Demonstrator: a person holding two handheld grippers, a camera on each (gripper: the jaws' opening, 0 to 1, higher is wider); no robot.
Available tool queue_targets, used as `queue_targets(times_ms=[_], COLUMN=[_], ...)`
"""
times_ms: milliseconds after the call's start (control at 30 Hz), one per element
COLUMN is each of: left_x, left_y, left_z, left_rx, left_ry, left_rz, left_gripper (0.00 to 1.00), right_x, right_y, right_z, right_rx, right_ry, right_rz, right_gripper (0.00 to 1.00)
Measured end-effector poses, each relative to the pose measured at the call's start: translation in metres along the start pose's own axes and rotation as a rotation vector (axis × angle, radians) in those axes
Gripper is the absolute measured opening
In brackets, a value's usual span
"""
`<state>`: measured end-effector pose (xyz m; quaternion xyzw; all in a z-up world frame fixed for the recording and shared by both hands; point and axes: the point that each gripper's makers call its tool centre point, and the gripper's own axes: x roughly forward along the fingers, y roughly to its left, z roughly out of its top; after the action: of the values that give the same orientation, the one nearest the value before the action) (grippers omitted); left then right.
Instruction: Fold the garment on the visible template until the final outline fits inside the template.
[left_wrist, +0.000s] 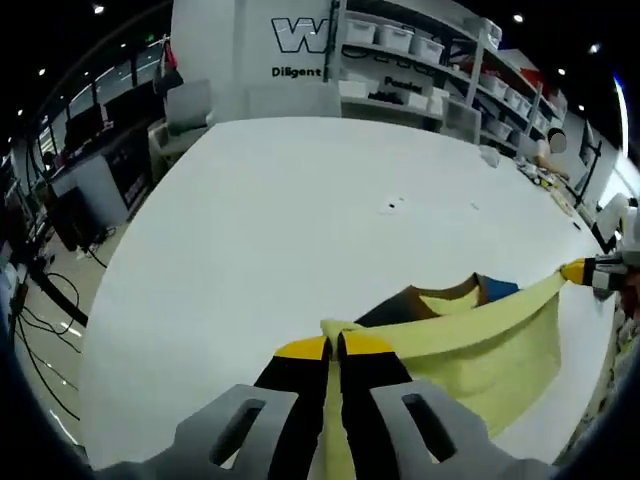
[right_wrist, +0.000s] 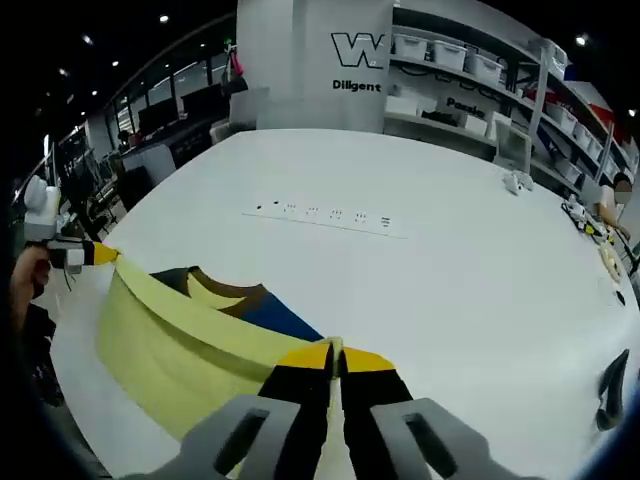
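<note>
A pale yellow garment (left_wrist: 480, 340) is stretched taut between my two grippers above the white table (left_wrist: 300, 220). My left gripper (left_wrist: 333, 345) is shut on one corner of the yellow cloth, and the right gripper (left_wrist: 585, 272) shows at the far right edge pinching the other end. In the right gripper view my right gripper (right_wrist: 335, 355) is shut on the garment (right_wrist: 170, 330), with the left gripper (right_wrist: 95, 255) at the far left holding the opposite corner. Beneath the hanging cloth lies the template (right_wrist: 255, 305), with brown, yellow and blue parts showing.
A white power strip (right_wrist: 325, 217) lies across the middle of the table. A person's hand (right_wrist: 25, 280) holds the left gripper's handle. Shelves with white bins (left_wrist: 420, 60) stand behind the table. A dark tool (right_wrist: 610, 385) rests near the table's right edge.
</note>
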<state>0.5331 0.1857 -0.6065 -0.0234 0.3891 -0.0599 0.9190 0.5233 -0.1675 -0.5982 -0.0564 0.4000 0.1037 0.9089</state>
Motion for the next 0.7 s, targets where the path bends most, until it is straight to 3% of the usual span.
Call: queue_targets(times_ms=[333,367,467,533,567,633,700], left_x=[0.024,0.027,0.028,0.026,0.024,0.019,0.013], left_y=[0.005,0.004,0.005,0.011,0.011,0.01,0.008], left_z=[-0.013,-0.013,-0.012,-0.01,-0.009,0.001,0.0], left_rx=[-0.034,-0.073,-0.043,0.005,0.018,0.072,0.17], left_ry=[0.032,0.015,-0.002,-0.041,-0.057,-0.147,-0.189], left_rz=[-0.016,-0.041,-0.053,-0.043,-0.054,-0.086,-0.116], left_gripper=[0.11,0.11,0.13,0.12,0.14,0.2,0.28], right_x=[0.024,0.029,0.028,0.026,0.025,0.023,0.022], right_y=[-0.005,-0.006,-0.01,-0.01,-0.007,-0.003,0.001], right_z=[-0.008,-0.011,-0.012,-0.012,-0.012,-0.015,-0.019], right_rx=[-0.01,-0.007,-0.004,-0.009,-0.025,-0.052,-0.119], right_ry=[0.019,0.009,-0.015,-0.043,-0.06,-0.072,-0.075], right_rz=[0.013,0.005,-0.013,-0.004,0.018,0.052,0.077], right_gripper=[0.0,0.0,0.06,0.16,0.18,0.19,0.24])
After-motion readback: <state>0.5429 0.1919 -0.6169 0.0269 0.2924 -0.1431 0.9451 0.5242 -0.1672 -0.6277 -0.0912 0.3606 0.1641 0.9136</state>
